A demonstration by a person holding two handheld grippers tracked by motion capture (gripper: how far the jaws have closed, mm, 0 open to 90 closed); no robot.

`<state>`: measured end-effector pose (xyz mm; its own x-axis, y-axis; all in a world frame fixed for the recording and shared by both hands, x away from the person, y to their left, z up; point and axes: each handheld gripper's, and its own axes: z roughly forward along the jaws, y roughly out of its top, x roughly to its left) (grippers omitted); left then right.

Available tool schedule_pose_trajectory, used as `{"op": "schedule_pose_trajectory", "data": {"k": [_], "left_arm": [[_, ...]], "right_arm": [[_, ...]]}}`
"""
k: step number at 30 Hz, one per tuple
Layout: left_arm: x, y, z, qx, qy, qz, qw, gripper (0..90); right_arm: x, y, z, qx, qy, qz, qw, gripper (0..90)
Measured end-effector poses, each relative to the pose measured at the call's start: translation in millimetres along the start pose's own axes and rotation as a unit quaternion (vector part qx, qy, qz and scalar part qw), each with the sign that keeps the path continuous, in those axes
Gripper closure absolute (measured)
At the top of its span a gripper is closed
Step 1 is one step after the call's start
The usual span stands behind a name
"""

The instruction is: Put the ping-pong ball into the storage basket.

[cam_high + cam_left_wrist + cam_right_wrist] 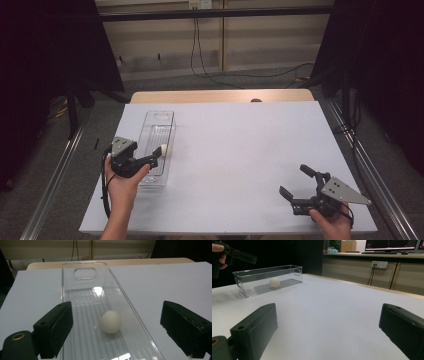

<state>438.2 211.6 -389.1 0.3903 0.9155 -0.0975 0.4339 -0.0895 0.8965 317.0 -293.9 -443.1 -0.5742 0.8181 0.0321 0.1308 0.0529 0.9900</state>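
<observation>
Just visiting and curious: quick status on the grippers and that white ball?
Left gripper open above clear bin. White ball on bin floor, released. Right gripper open, idle. Nothing in the way.

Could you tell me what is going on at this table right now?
A person holds a two-jaw gripper in each hand. The left gripper hangs open over a clear plastic bin, where a white ball lies free on the ribbed floor, beside the wall. Nothing is between its jaws. The right gripper rests open near the table's front right corner, apart from the bin.
</observation>
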Motion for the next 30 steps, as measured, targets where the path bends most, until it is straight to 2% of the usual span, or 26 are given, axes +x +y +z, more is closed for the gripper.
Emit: {"op": "schedule_pose_trajectory", "data": {"k": [4, 9, 13, 22, 26, 28, 29, 30], "left_arm": [[-0.8, -7.2, -2.3, -0.001, -0.002, 0.004, 1.0000, 9.8], [-0.2, -14.6, -6.4, -0.014, -0.001, 0.004, 0.9999, 8.6], [-2.2, -18.9, -9.7, -0.023, -0.001, 0.005, 0.9997, 8.2], [-6.4, -28.6, -15.6, -0.039, 0.004, 0.016, 0.9991, 6.6], [-6.3, -33.0, -17.8, -0.051, -0.001, 0.018, 0.9985, 5.6], [-6.1, -35.3, -18.5, -0.056, -0.006, 0.011, 0.9983, 5.1], [-5.1, -36.0, -19.0, -0.055, -0.013, 0.017, 0.9982, 4.5], [-5.4, -36.9, -19.4, -0.056, -0.009, 0.019, 0.9982, 4.4]], "right_arm": [[0.8, -0.1, 0.8, 0.000, 0.003, 0.001, 1.0000, 1.2], [1.3, -0.1, 1.0, 0.000, -0.002, 0.005, 1.0000, 1.2], [0.4, -0.5, 0.6, 0.003, 0.002, -0.001, 1.0000, 1.2], [0.8, -0.6, 1.0, 0.002, 0.002, -0.002, 1.0000, 1.2], [1.4, -0.3, 0.9, -0.001, 0.001, 0.001, 1.0000, 1.2], [1.4, -0.3, 0.9, -0.001, 0.002, 0.001, 1.0000, 1.2], [0.9, -0.5, 0.9, 0.000, 0.002, -0.002, 1.0000, 1.2], [0.7, -0.7, 0.9, 0.001, 0.003, -0.004, 1.0000, 1.2]]}}
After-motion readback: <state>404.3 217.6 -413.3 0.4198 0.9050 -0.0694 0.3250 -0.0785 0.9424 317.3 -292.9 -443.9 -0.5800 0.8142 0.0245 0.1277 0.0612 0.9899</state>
